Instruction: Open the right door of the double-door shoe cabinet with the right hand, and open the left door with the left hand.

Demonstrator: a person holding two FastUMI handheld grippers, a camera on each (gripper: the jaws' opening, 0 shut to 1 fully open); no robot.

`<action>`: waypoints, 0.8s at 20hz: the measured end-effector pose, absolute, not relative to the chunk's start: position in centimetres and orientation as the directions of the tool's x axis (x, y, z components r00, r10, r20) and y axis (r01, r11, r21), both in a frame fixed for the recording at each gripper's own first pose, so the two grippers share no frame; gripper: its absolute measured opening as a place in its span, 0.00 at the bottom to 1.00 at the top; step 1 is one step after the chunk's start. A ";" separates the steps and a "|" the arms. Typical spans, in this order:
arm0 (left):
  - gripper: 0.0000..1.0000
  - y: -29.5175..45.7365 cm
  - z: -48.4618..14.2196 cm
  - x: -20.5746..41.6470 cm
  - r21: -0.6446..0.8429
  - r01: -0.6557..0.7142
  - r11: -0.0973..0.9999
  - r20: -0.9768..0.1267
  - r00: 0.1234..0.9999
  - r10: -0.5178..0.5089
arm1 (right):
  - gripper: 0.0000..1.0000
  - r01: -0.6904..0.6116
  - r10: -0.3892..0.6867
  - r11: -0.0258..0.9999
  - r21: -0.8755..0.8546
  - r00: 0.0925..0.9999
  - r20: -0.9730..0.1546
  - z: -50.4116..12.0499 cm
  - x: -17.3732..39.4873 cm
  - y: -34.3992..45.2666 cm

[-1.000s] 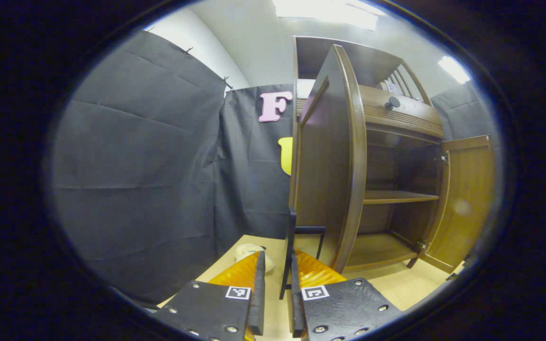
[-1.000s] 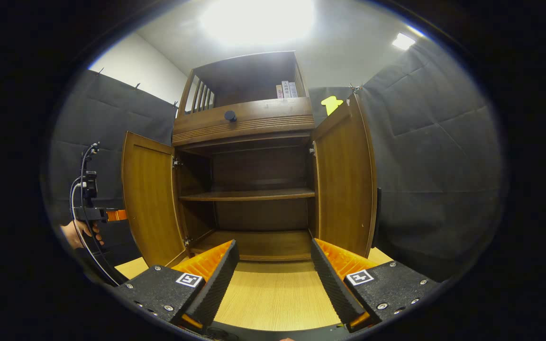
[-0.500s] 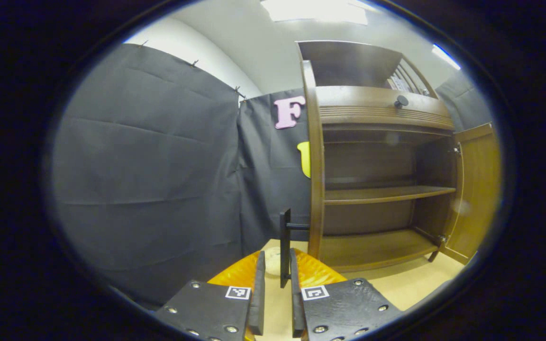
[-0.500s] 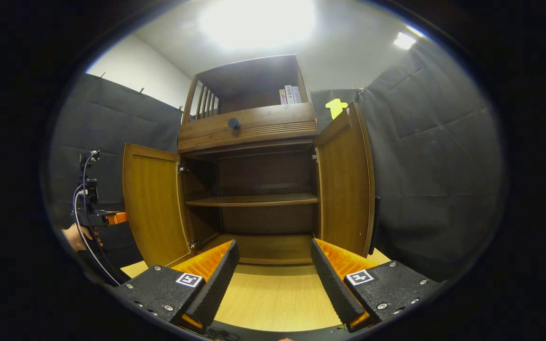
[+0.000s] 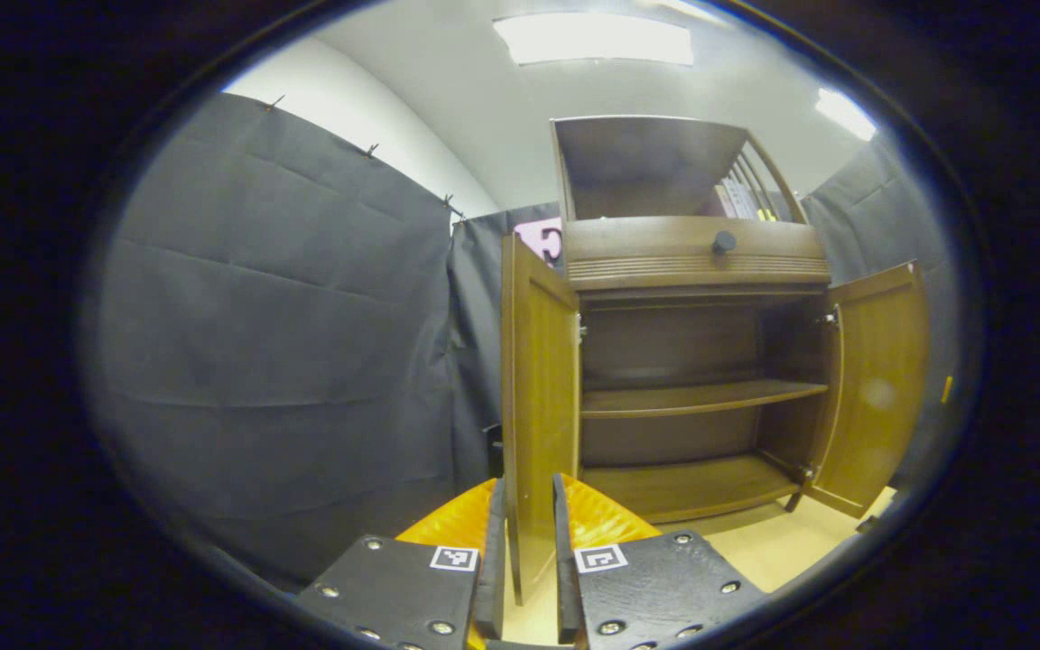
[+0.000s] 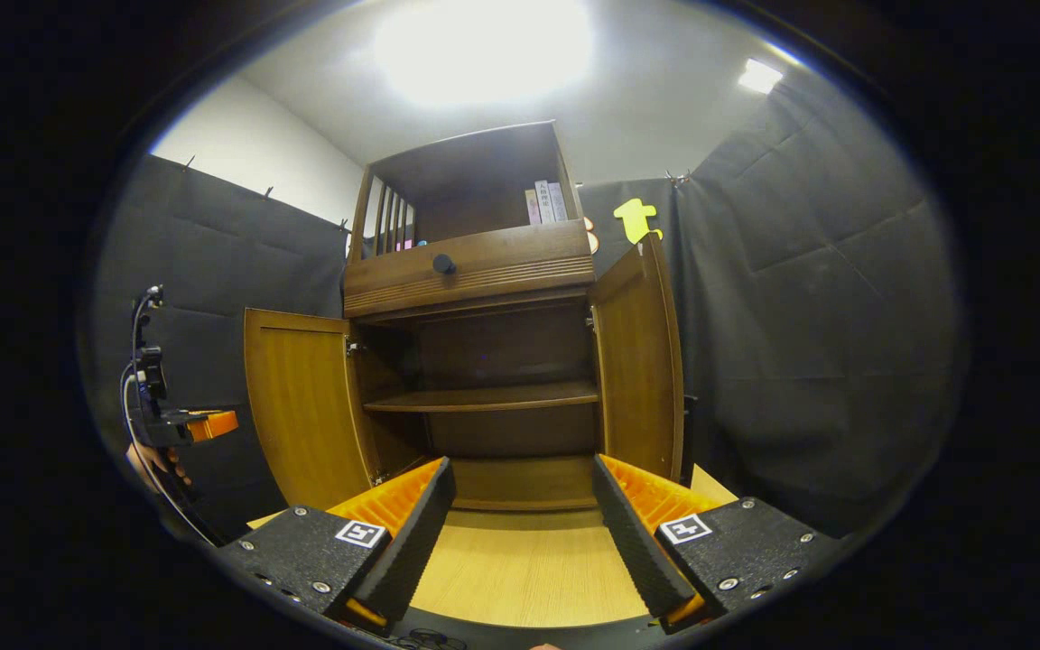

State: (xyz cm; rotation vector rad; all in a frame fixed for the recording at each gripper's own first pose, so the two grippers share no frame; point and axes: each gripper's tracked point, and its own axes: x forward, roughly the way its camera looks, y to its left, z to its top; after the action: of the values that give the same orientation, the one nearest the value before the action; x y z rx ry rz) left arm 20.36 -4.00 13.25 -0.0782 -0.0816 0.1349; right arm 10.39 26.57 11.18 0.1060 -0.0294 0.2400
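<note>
The brown shoe cabinet (image 5: 691, 262) stands with both doors swung wide and its shelves bare. In the left gripper view the left door (image 5: 538, 388) is edge-on just past my left gripper (image 5: 527, 533), whose fingers sit almost together with nothing held; the door's dark handle (image 5: 493, 442) peeks out behind it. The right door (image 5: 877, 388) hangs open at the far side. In the right gripper view my right gripper (image 6: 524, 506) is open, facing the cabinet between the left door (image 6: 303, 406) and the right door (image 6: 637, 361). The left gripper (image 6: 213, 422) hovers left of the left door, apart from it.
A light wooden surface (image 6: 520, 569) runs from under my right gripper to the cabinet's foot. A drawer with a dark knob (image 6: 443, 264) sits above the doors, and books (image 6: 545, 200) stand on the top shelf. A hand (image 6: 154, 460) holds the left gripper. Black cloth walls close in on both sides.
The left gripper came off the left door's handle and drew back, and the door now stands wide open. The right gripper backed away a little from the cabinet.
</note>
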 end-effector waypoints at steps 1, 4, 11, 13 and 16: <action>0.25 -5.1 13.6 19.6 -0.083 -0.120 0.989 0.085 0.988 0.127 | 0.94 -0.240 0.237 0.965 0.109 0.971 0.044 11.2 9.8 26.0; 0.23 -7.4 14.5 17.2 -0.085 -0.081 0.993 0.097 0.991 0.089 | 0.94 -0.224 0.220 0.970 0.097 0.974 0.053 11.3 8.1 25.1; 0.19 -11.1 13.7 12.6 -0.085 -0.022 0.996 0.090 0.996 0.030 | 0.94 -0.184 0.180 0.979 0.084 0.982 0.061 10.6 4.9 23.5; 0.19 -11.6 14.0 11.6 -0.074 -0.016 0.997 0.096 0.995 0.023 | 0.94 -0.176 0.172 0.980 0.088 0.984 0.055 10.3 4.4 23.0; 0.19 -11.9 14.5 11.3 -0.044 -0.018 0.999 0.109 0.994 0.023 | 0.94 -0.167 0.162 0.980 0.106 0.985 0.052 10.2 3.7 22.6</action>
State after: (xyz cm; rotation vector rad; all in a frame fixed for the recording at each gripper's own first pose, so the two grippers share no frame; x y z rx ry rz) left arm 11.34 -11.93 14.52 -0.0430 -0.1099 0.0202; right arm 3.75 22.65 10.16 0.1104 -0.0433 0.1658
